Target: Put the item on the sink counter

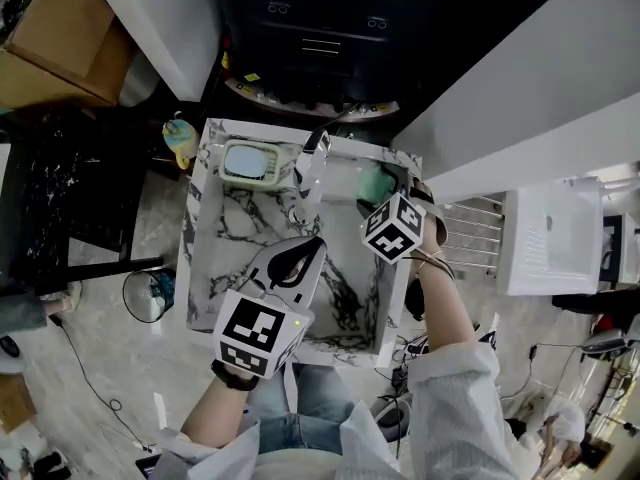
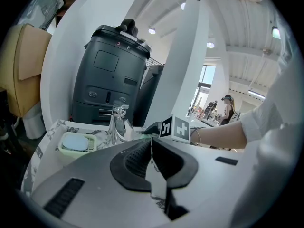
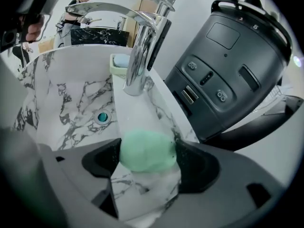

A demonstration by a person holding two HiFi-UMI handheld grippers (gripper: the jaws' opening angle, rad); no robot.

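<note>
Nearest, in the right gripper view: the right claw (image 3: 146, 163), spread wide, with the green item (image 3: 147, 151) between its dark pads. Soft-looking and rounded, mint green, matte, with no print or sharp edge to make out. Blurred this close to the lens. Lies on the white, grey-veined marble surface (image 3: 137, 113), on the narrow strip behind the sink basin (image 3: 66, 108). Spans the gap almost from pad to pad; hard to tell whether either pad touches it. Underside hidden, lower rim lost against the pale marble.

In the left gripper view: the left claw (image 2: 152, 146), pads pressed together at the tips, nothing between them. Hangs above the basin in the head view, well apart from the green item. Just past it, the marker cube (image 2: 179, 127) of the right gripper, with a bare forearm and a white sleeve behind.

Further along the same strip: a chrome faucet (image 3: 142, 46), upright, spout reaching out over the basin, its top cut off by the edge of the right gripper view. Behind it, partly hidden by the faucet body, a pale green soap dish (image 3: 119, 63) holding a light blue bar. Down in the basin, the round drain (image 3: 101, 117).

Behind the surface, to the right: a dark grey appliance (image 3: 232, 65) with buttons on its front and a handle on top, its lower part hidden by the marble edge.

Farthest: a person (image 3: 78, 6) standing in the background, small and hard to make out.
</note>
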